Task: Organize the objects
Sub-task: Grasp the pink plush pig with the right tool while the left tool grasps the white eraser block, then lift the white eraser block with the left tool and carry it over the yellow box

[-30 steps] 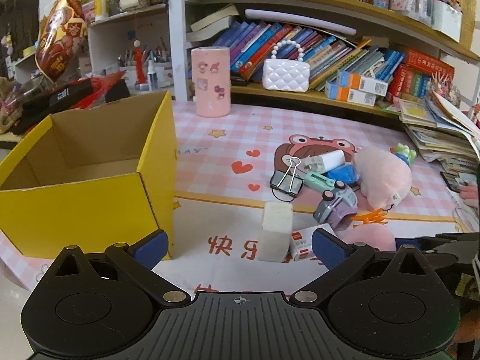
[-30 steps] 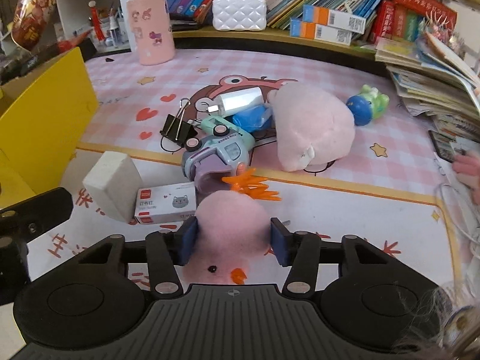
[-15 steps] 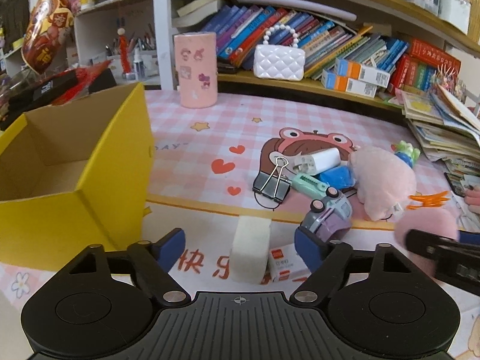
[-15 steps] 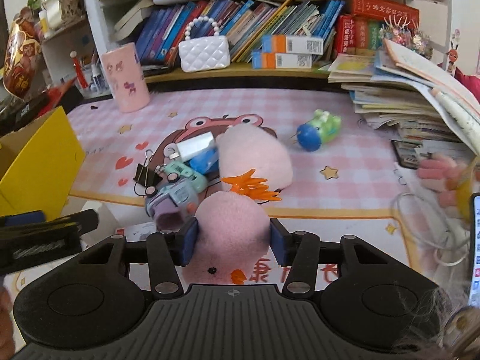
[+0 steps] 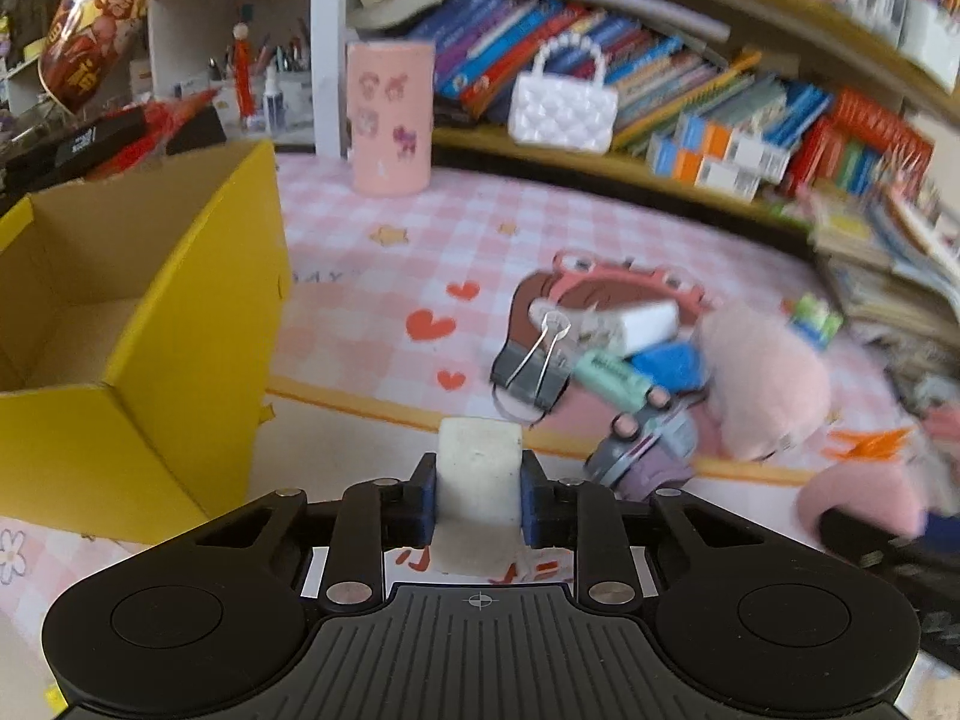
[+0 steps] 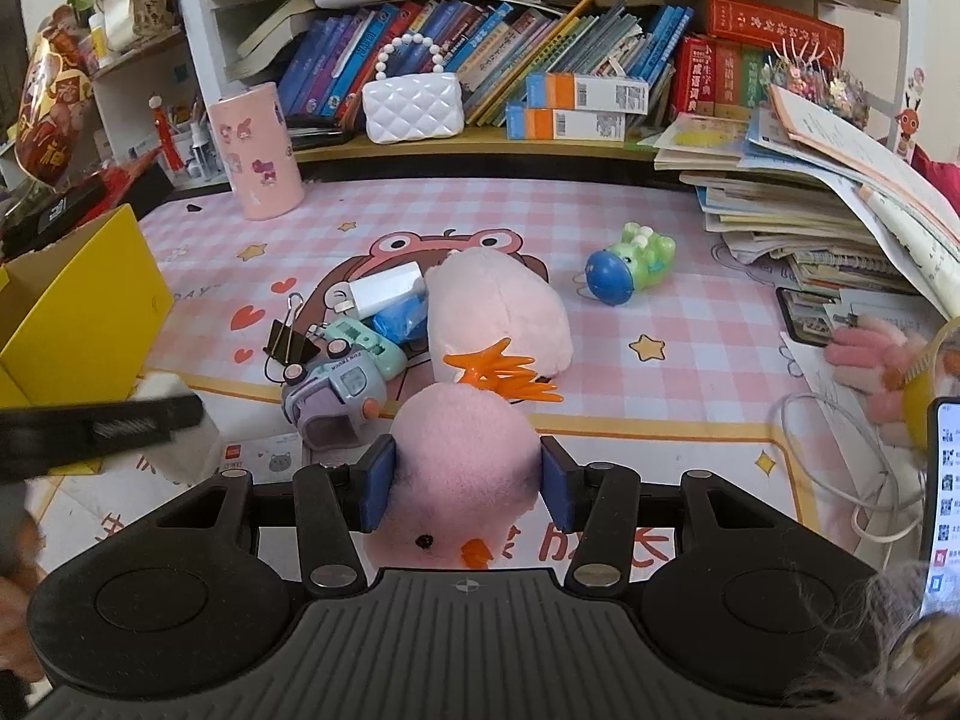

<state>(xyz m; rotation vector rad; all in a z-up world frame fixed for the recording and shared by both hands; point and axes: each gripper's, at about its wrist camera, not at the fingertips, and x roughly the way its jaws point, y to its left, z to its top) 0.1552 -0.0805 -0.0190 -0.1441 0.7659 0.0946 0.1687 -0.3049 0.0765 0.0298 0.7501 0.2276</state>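
Pink checked tabletop [image 5: 492,228] below bookshelves. From the left wrist, the left tongs [image 5: 478,501] are clamped on a white block [image 5: 478,480], with the yellow box [image 5: 198,324] to their left. From the right wrist, the right tongs [image 6: 468,489] squeeze a pink plush chick [image 6: 465,468]; ahead lies a toy pile [image 6: 384,324].

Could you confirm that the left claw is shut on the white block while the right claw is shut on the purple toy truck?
Not quite: the right claw is shut on the pink plush chick, as the right wrist view shows; the purple toy truck lies on the mat. The left claw is indeed shut on the white block.
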